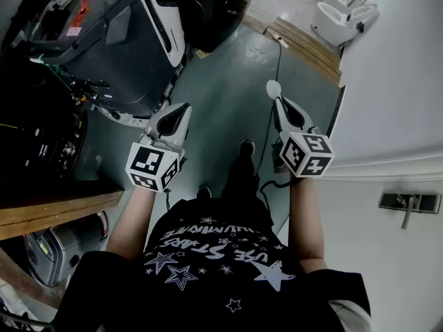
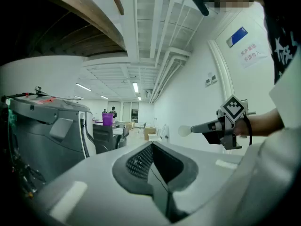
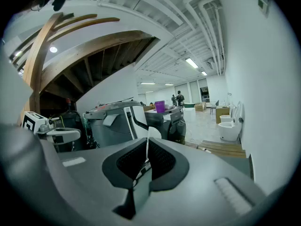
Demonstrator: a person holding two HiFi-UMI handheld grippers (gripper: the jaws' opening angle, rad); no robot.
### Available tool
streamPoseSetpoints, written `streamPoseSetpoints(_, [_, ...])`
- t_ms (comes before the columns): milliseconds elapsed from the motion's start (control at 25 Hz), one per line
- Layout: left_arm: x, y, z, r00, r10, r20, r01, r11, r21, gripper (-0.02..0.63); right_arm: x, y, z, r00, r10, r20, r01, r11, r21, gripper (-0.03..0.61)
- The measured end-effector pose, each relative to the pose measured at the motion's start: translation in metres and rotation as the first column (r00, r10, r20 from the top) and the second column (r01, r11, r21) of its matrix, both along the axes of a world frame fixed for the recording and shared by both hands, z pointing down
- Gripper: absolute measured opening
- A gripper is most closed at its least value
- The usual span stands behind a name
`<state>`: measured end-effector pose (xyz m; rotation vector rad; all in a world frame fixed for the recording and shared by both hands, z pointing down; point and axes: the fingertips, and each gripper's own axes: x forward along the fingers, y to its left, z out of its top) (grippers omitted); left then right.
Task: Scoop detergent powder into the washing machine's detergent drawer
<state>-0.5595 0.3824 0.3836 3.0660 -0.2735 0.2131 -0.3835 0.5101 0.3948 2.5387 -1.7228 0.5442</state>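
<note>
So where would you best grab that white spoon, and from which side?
By the tail end of its thin handle, coming from behind, away from the round bowl. The right gripper is shut on the white spoon just so: the bowl sticks out ahead, free to scoop.

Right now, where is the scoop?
In the head view the white scoop sticks forward out of the right gripper, whose jaws are shut on it, right of centre, over the grey floor beside the white wall.
</note>
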Motion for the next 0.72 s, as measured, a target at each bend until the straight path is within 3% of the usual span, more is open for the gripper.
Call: streamPoseSetpoints(720, [-0.02,0.018,-0.004,1.0,0.026,-0.006,-0.026,0.999,0.021,0.006,-0.03,0.019,0.009,1.0,0.013,0.021,-0.013,1.0,-0.016,0.035])
